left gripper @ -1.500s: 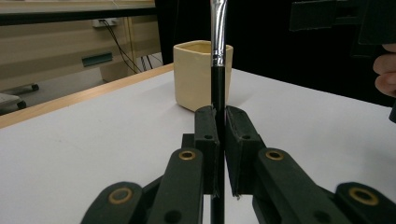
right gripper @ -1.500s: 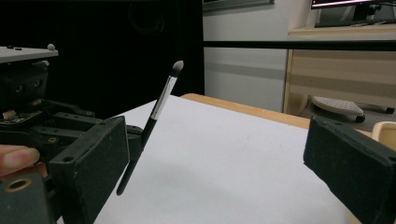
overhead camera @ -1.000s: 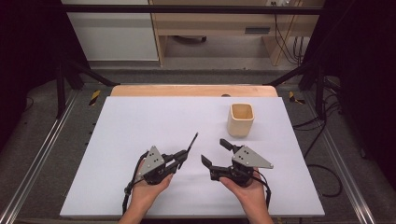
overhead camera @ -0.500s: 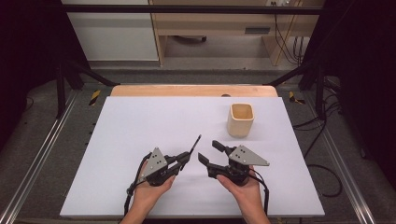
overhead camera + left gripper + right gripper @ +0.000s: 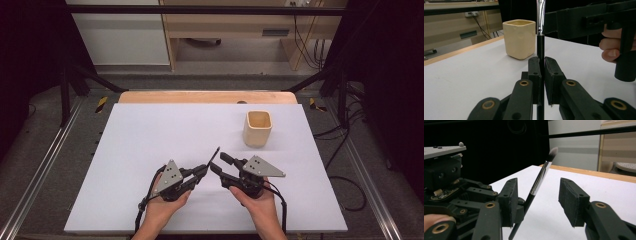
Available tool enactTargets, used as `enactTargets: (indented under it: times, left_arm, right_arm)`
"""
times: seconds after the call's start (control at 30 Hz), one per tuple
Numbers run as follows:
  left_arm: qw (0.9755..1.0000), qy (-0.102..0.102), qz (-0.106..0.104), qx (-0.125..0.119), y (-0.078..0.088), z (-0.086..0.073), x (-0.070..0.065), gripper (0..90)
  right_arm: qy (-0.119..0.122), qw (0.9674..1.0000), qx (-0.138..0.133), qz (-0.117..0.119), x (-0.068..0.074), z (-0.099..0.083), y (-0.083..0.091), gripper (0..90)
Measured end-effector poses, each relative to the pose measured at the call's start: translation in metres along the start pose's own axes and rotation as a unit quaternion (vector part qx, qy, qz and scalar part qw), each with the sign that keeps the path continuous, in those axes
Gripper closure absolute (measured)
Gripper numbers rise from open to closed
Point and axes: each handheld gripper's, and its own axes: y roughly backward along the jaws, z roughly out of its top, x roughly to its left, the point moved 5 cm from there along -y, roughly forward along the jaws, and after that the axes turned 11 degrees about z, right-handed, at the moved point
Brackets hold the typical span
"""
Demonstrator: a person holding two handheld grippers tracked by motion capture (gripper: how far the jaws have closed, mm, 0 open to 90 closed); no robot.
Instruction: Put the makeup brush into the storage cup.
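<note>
A thin brush (image 5: 214, 155) with a black handle, silver ferrule and soft tip sticks up from my left gripper (image 5: 202, 171), which is shut on its handle (image 5: 539, 47). In the left gripper view the two pads press the handle from both sides (image 5: 542, 72). My right gripper (image 5: 219, 163) faces it from the right and is open. In the right gripper view the brush (image 5: 539, 180) stands tilted between the spread jaws (image 5: 537, 183), nearer the left pad and touching neither that I can see. A cream square cup (image 5: 258, 128) stands upright at the back right.
A white sheet (image 5: 150, 135) covers the table, with a wooden edge (image 5: 200, 96) at the far side. Metal rails run along both sides. The left gripper's body (image 5: 449, 187) sits close beside the right jaws. The cup (image 5: 519, 38) is beyond the brush.
Both hands have drawn together near the front middle. The right gripper has slid left so that its open jaws now straddle the brush held by the left gripper.
</note>
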Motion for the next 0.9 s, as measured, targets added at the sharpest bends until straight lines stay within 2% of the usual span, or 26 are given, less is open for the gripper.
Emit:
enactTargets:
  times: [0.27,0.6,0.9]
  left_arm:
    - [1.0,-0.003,-0.007,-0.001,-0.001,0.0008,-0.0066,84.1]
    - [1.0,-0.004,-0.009,0.0,-0.0017,0.0006,-0.009,84.1]
    - [1.0,-0.004,-0.007,-0.002,-0.0006,0.0015,-0.0091,84.1]
  right_arm:
    - [-0.001,1.0,0.003,0.003,0.0,-0.0018,-0.0009,54.2]
    - [-0.005,1.0,-0.006,0.001,-0.002,-0.0024,0.0001,58.5]
    - [-0.006,1.0,-0.002,0.006,-0.0012,-0.0059,-0.0021,59.7]
